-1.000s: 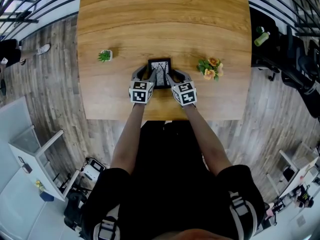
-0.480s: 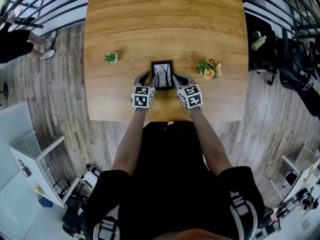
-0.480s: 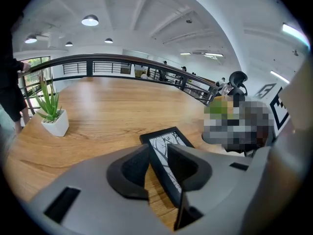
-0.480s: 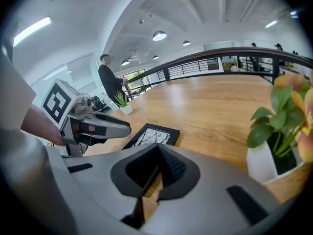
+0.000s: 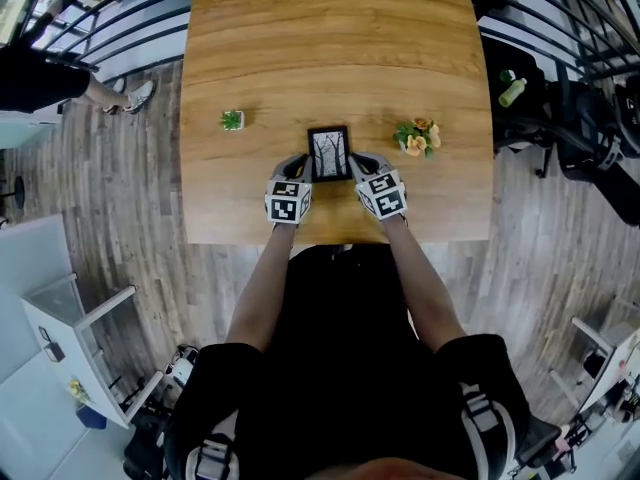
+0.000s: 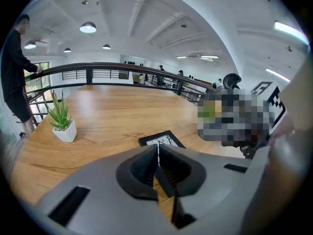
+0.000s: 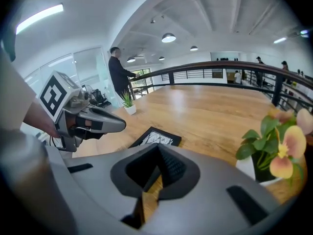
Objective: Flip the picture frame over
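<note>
I'm holding left gripper [image 5: 297, 164], jaws just closing, and right gripper [image 5: 359, 163] pinched together, empty. Picture frame [image 5: 329, 153] is lying flat; closed tips risk skidding it across the table [image 5: 300, 58].

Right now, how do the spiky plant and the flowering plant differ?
The spiky plant is all thin green leaves; the flowering plant has broad leaves and peach blooms. The spiky plant looks smaller, the flowering plant bushier. The flowering plant stands nearer the picture frame than the spiky plant. Both stand upright on the wooden table, either side of the frame.
</note>
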`<state>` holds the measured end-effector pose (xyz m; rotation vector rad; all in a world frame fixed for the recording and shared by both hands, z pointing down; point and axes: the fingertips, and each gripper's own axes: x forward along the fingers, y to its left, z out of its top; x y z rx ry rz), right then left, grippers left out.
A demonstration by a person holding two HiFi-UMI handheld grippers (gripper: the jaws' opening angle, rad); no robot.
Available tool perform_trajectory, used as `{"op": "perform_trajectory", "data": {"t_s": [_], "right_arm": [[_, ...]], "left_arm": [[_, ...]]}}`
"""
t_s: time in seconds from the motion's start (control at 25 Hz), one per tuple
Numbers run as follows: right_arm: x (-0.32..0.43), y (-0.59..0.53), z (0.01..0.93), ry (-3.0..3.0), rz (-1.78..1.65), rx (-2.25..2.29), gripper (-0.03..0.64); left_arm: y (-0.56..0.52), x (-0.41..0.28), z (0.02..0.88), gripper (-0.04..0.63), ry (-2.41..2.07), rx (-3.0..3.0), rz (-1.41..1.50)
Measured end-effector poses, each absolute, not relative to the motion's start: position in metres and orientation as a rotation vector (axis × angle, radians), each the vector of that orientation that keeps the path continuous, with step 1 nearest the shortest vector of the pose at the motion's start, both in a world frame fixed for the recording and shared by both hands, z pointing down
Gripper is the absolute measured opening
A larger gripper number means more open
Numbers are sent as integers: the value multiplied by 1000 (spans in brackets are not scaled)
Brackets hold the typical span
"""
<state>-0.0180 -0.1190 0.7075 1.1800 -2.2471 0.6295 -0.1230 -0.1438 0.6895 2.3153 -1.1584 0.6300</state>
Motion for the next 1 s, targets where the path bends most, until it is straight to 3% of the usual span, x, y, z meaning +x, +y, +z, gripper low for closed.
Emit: {"op": "perform_trajectory", "data": {"t_s": [1.0], "right_arm": [[-7,-99,673,-2286,507,1227,5]], "left_arm": [[-115,-139,652,21,-1230,2370,592]]}}
